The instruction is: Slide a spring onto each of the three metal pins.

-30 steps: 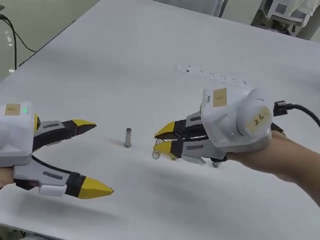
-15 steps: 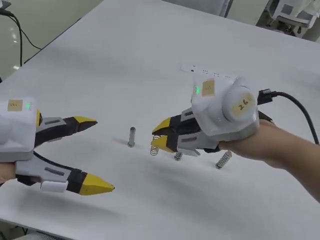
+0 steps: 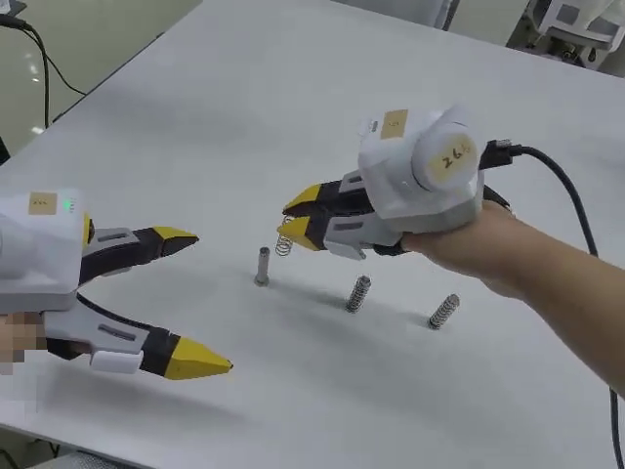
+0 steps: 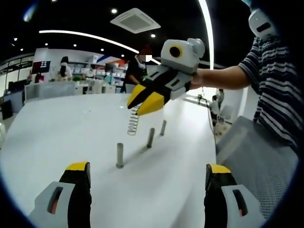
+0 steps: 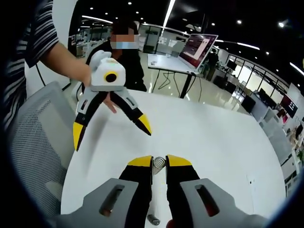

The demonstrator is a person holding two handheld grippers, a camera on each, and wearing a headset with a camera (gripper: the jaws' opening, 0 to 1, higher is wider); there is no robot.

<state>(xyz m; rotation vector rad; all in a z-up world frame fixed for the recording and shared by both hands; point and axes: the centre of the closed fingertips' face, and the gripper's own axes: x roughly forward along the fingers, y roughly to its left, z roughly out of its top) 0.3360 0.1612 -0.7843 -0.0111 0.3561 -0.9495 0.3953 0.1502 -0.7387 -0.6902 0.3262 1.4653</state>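
- The left gripper is nearest the person, on the near left of the bare pin. Its jaws are spread wide and point toward the pin.
- Well to the right of the pin, a tilted spring stands on the white table. I cannot tell whether a pin is inside it.
- Between that one and the bare pin stands a second spring, nearly upright. What is inside it is also hidden.
- The bare pin stands upright on the table, with its top uncovered.
- The held spring hangs just above and to the right of the pin's top. The left gripper view shows its lower end clear of the pin.
- The right gripper is pinched tight on the held spring's upper end and reaches in from the pin's right.
- Beyond the pin the tabletop runs on.
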